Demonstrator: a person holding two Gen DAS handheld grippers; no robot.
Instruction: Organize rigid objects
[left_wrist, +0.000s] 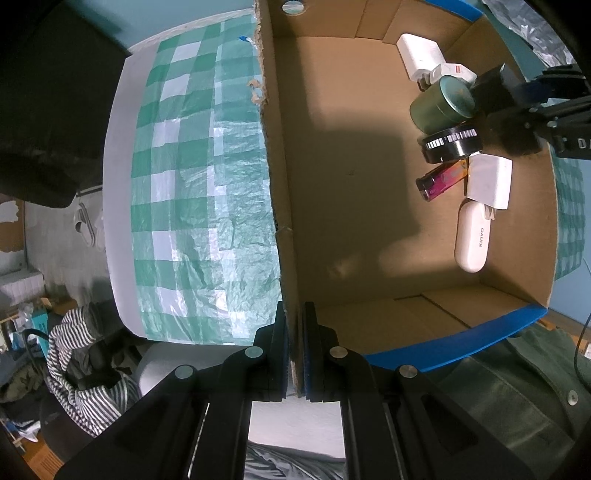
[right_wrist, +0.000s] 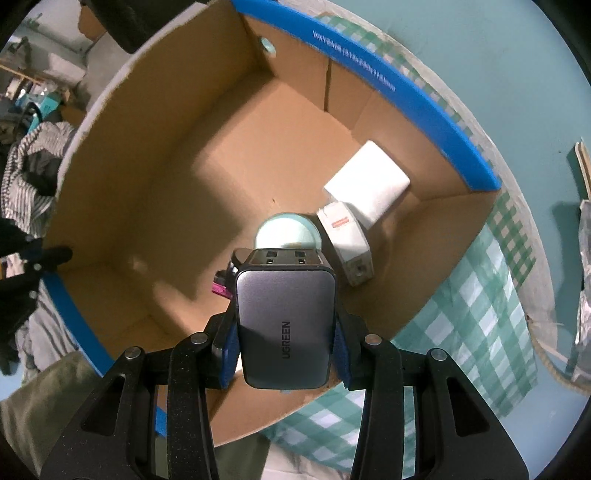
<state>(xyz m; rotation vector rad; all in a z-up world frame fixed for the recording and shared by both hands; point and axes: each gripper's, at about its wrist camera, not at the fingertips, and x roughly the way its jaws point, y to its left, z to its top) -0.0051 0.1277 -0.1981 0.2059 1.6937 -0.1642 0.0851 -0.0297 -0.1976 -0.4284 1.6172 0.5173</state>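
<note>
An open cardboard box with a blue-taped rim rests on a green checked cloth. My left gripper is shut on the box's left wall. Along the box's right side lie white chargers, a green tin, a black ring, a pink lighter and a white KINYO case. My right gripper is shut on a grey UGREEN charger. It holds the charger inside the box, just above the tin and beside a white adapter.
The box's left half shows bare cardboard floor. Striped clothing and other clutter lie off the table's edge at lower left. A green garment sits past the box's near blue rim. Checked cloth continues outside the right wall.
</note>
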